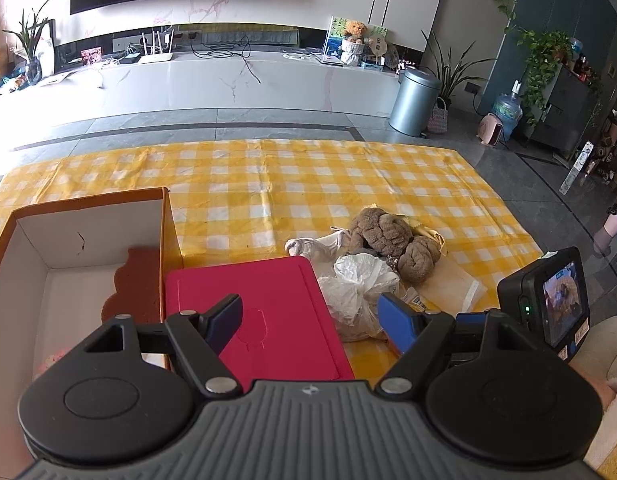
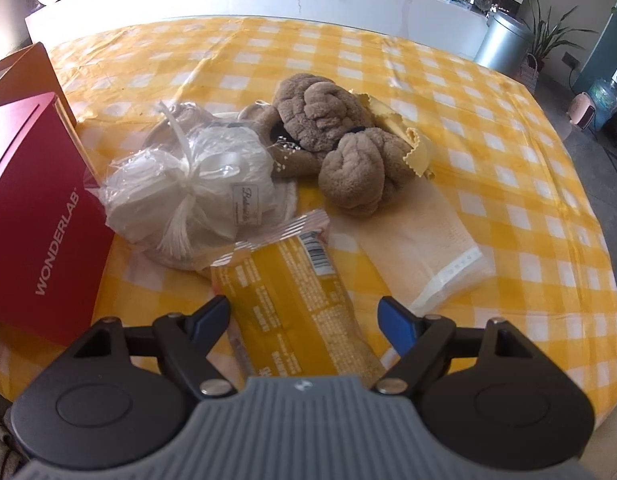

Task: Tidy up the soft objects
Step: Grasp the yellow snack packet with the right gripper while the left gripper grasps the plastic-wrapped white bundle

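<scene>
A brown fluffy bundle (image 2: 332,128) (image 1: 388,240) lies mid-table on the yellow checked cloth. Beside it sits a white soft bundle in a clear plastic bag (image 2: 196,192) (image 1: 356,284). A pale folded cloth (image 2: 424,248) and a small yellow zigzag-edged cloth (image 2: 404,136) lie to the right. A yellow wrapped packet (image 2: 292,292) lies flat between the fingers of my right gripper (image 2: 302,308), which is open and does not press on it. My left gripper (image 1: 308,308) is open and empty over a red flat box (image 1: 260,312) (image 2: 32,208).
An open orange cardboard box (image 1: 88,248) with white walls stands at the left, a brown flat thing (image 1: 136,284) inside it. The right gripper's camera (image 1: 548,300) shows at the right. Beyond the table are a white TV console (image 1: 228,80) and a metal bin (image 1: 412,100).
</scene>
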Demonstrator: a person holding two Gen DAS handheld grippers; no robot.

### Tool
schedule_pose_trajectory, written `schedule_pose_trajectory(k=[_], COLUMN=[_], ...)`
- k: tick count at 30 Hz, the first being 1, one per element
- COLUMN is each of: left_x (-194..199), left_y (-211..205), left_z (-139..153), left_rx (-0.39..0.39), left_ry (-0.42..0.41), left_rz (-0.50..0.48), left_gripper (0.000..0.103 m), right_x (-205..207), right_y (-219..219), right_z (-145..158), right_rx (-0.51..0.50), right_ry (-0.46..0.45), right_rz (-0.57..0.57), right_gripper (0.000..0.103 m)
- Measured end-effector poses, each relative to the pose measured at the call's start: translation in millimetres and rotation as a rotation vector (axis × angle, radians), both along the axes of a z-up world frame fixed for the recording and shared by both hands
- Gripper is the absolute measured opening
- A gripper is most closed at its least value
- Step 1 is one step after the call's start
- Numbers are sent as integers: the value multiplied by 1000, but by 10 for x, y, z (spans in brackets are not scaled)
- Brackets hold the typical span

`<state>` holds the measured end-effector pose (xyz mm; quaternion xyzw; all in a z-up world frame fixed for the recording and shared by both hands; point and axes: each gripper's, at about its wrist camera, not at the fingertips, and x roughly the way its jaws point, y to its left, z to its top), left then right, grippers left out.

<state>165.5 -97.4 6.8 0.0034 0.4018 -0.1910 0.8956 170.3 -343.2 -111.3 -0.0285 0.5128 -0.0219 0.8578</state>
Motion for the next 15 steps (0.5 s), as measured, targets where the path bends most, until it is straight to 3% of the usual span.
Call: schedule_pose_trajectory(k=[10, 15], left_x=[126, 246], left_y=[-348, -607], left_z=[10, -75], left_rx=[132, 216], left_ry=[-30, -43], left_rz=[-47, -84], left_gripper=[91, 91], right_x=[-14, -12], right_y=[98, 20], right_z=[-96, -124], right_rx=[0, 4], right_ry=[15, 19], right_rz=[67, 30], right_gripper=[78, 66])
